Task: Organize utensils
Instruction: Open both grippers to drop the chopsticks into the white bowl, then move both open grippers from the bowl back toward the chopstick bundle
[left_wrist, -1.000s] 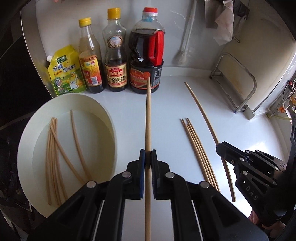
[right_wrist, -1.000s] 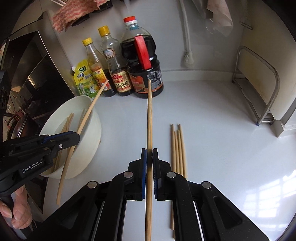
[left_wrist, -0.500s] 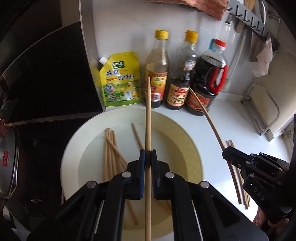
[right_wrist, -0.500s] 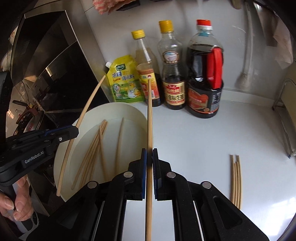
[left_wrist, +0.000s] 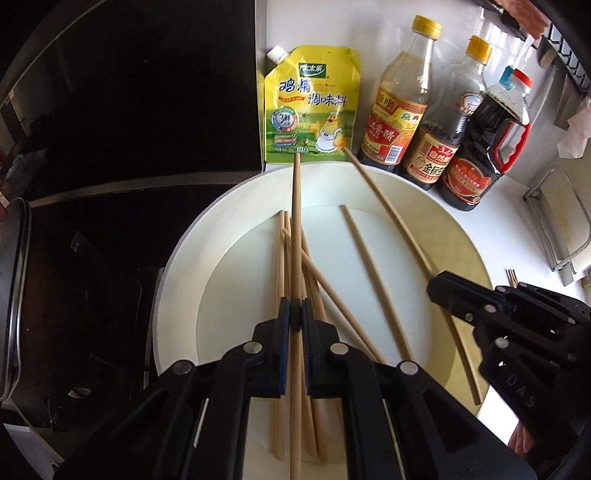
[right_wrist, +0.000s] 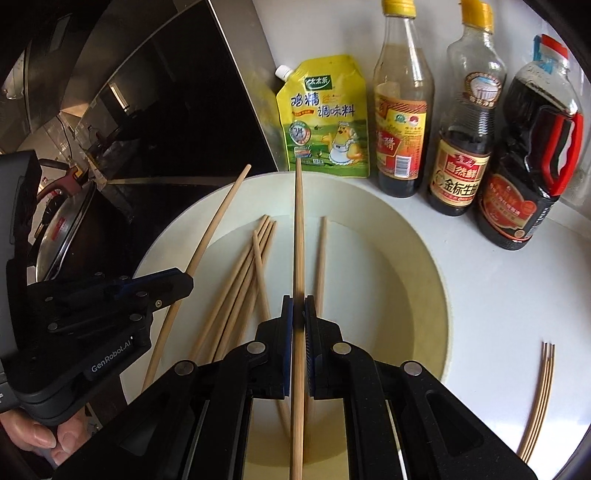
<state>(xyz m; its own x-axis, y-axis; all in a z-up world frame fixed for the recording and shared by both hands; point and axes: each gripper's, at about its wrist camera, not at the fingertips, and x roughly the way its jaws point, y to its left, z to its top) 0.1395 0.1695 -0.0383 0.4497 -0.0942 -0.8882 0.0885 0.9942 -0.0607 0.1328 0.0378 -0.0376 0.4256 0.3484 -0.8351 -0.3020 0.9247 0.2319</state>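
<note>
Left gripper (left_wrist: 295, 319) pinches straight (pale wooden) chopstick (left_wrist: 295, 229).

My left claw (left_wrist: 295, 317) and right claw (right_wrist: 298, 314) hang side by side above the basin (left_wrist: 229, 206), each pinching one chopstick (left_wrist: 295, 221) pointing toward the back wall. Loose chopsticks (right_wrist: 236, 280) lie in the basin. Behind it, along the tabletop's (right_wrist: 498, 295) back edge, stand a pouch (left_wrist: 314, 107) and, to its right, three bottles (right_wrist: 400, 110). More chopsticks (right_wrist: 541, 391) lie on the tabletop right of the basin.

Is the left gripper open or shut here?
Shut: the left gripper has its fingers clamped on a wooden chopstick over the white bowl.
</note>
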